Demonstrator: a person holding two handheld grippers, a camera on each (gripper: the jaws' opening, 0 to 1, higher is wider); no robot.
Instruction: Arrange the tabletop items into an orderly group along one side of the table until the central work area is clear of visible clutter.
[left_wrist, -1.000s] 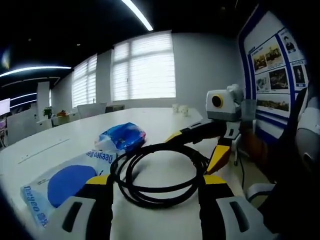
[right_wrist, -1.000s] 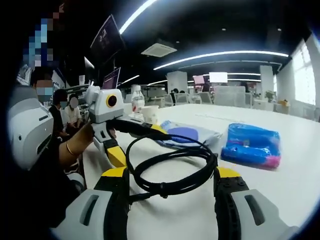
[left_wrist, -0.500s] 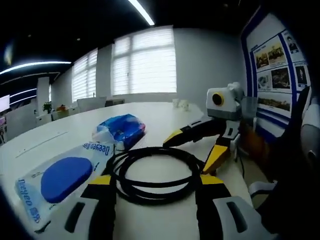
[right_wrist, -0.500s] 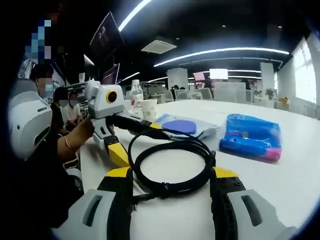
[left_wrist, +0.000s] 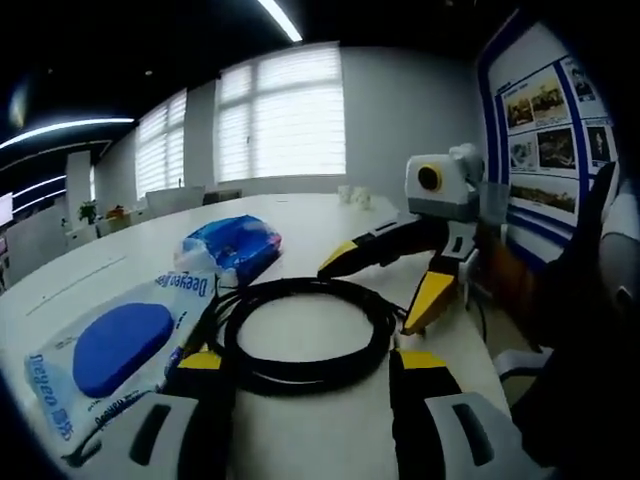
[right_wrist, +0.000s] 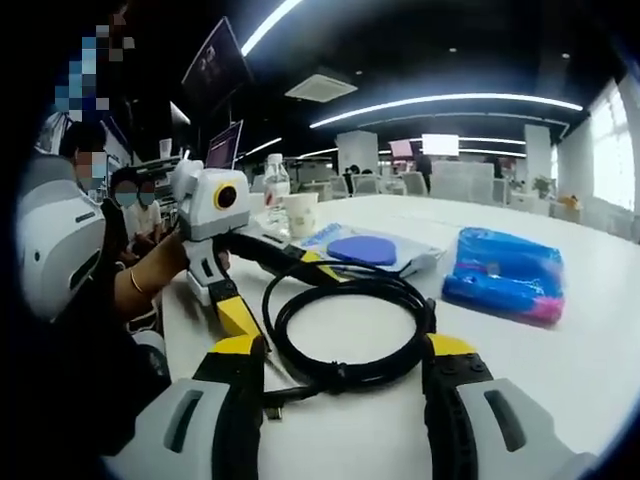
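On the white table (left_wrist: 330, 225) a coiled black cable (left_wrist: 300, 335) is lying near the edge where the person is standing. Both tools are reaching toward it from opposite sides.

The left gripper (left_wrist: 300, 365) is resting with its jaws apart, and the near arc of the coil is lying between their yellow tips; they are not pressing on it. In the right gripper view the right gripper (right_wrist: 345, 350) is standing the same way, jaws apart, with the coil's near arc and its small tie between them. Each tool is also showing in the other's view, with its jaws spread above the far rim of the coil.

Beside the cable, further from that edge, a flat white packet with a blue round pad (left_wrist: 115, 350) is lying, touching or almost touching the coil. A blue plastic pack (right_wrist: 503, 275) is sitting behind it, and a paper cup (right_wrist: 300, 214) and a bottle (right_wrist: 276, 186) are standing near the packet's far end.

The risk is probably this: the cable is springy, so if one jaw pair is closing on only one loop, the coil may open and spread over the table centre. If both tools are pulling in opposite directions, it may stretch or slip out. A drag toward the packet may also push that packet out of line.
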